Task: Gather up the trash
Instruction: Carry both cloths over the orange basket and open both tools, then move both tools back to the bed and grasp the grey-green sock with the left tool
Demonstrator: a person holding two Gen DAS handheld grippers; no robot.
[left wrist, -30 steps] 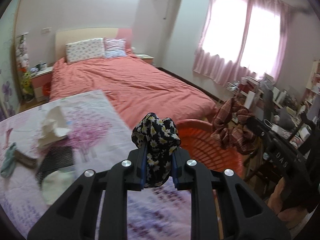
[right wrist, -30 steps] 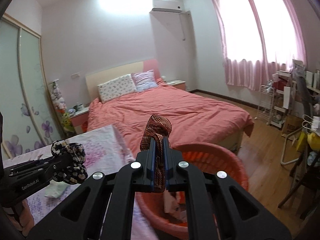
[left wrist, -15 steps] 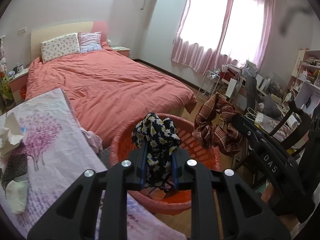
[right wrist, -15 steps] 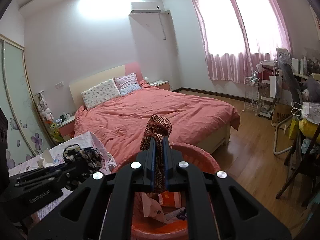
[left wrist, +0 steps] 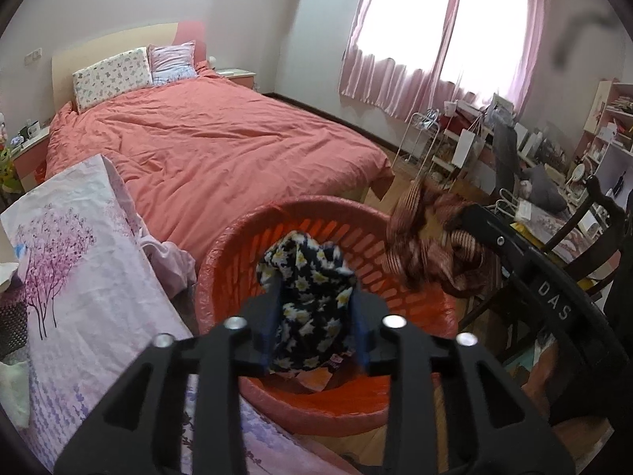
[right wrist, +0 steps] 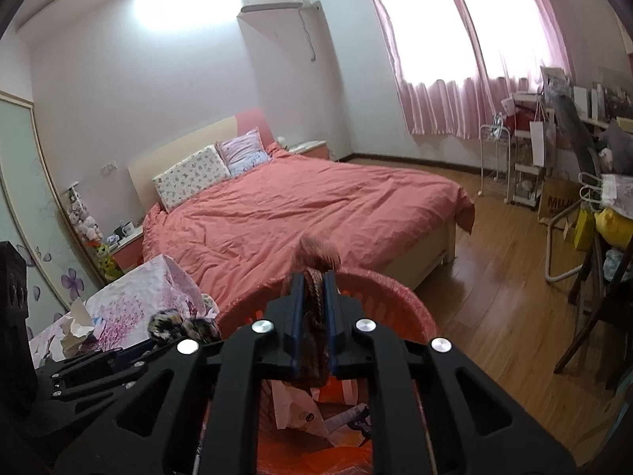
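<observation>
My left gripper (left wrist: pixel 314 297) hangs over the orange plastic basket (left wrist: pixel 245 229) with its jaws opening. A black scrunchie with yellow-white flowers (left wrist: pixel 304 277) still fills the gap and touches both pads. My right gripper (right wrist: pixel 314 277) is beside it over the same basket (right wrist: pixel 395 289). Its jaws are opening a little, and a brown plaid scrunchie (right wrist: pixel 314 301) is still pinched between the pads. In the left wrist view the brown scrunchie (left wrist: pixel 427 253) hangs over the basket's right rim. Paper and plastic scraps (right wrist: pixel 300 407) lie in the basket.
A table with a pink flowered cloth (left wrist: pixel 79 277) stands left of the basket, with crumpled tissue (right wrist: pixel 79 324) on it. A bed with a coral cover (left wrist: pixel 205 138) lies behind. A cluttered desk and dark chair (left wrist: pixel 554 213) stand to the right, on wooden floor (right wrist: pixel 494 297).
Both grippers have swung from beside the table to above the orange basket and dipped toward it. The left jaws have widened and the flowered scrunchie has puffed out between them.
</observation>
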